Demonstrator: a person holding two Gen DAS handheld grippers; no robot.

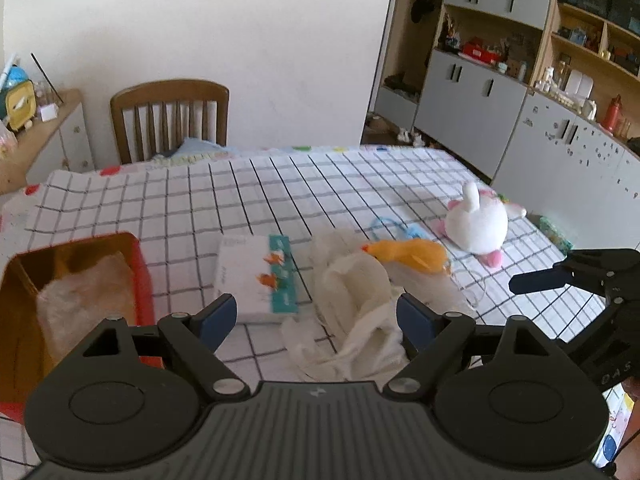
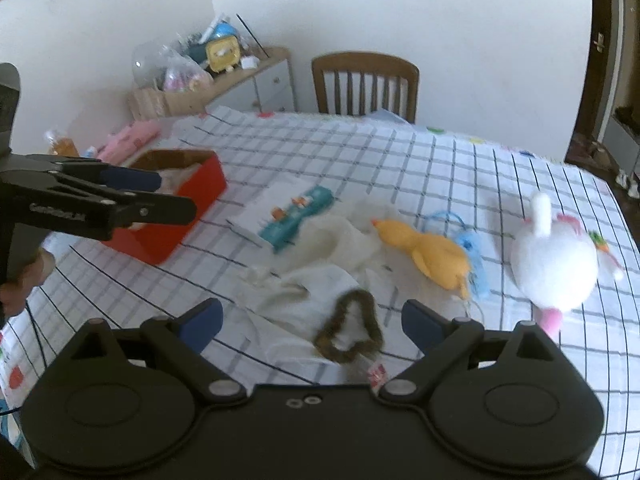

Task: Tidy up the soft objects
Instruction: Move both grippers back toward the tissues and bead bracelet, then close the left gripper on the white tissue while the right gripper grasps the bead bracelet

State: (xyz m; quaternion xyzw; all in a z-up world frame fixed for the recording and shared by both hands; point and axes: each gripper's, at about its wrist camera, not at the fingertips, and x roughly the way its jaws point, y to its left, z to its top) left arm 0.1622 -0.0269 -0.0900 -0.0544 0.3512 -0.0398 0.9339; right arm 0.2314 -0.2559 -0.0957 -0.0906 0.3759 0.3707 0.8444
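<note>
A crumpled white cloth [image 1: 356, 304] lies on the checked table, between the open fingers of my left gripper [image 1: 316, 318]. A yellow plush duck [image 1: 408, 254] lies on its far edge, a white plush bunny [image 1: 478, 224] further right. A red box [image 1: 146, 280] at left holds a pale fluffy item [image 1: 86, 300]. In the right wrist view my right gripper [image 2: 312, 322] is open above a brown scrunchie [image 2: 348, 334] on the cloth [image 2: 320, 256]; the duck [image 2: 428, 252], bunny [image 2: 554, 260] and red box [image 2: 200, 192] show too. The left gripper [image 2: 160, 192] appears at left, the right gripper [image 1: 536, 280] in the left view.
A tissue pack [image 1: 256, 276] lies between box and cloth. A blue item [image 2: 474, 252] lies behind the duck. A wooden chair [image 1: 170, 118] stands at the far table edge. A side cabinet [image 2: 224, 84] holds clutter; shelves [image 1: 520, 80] line the right wall.
</note>
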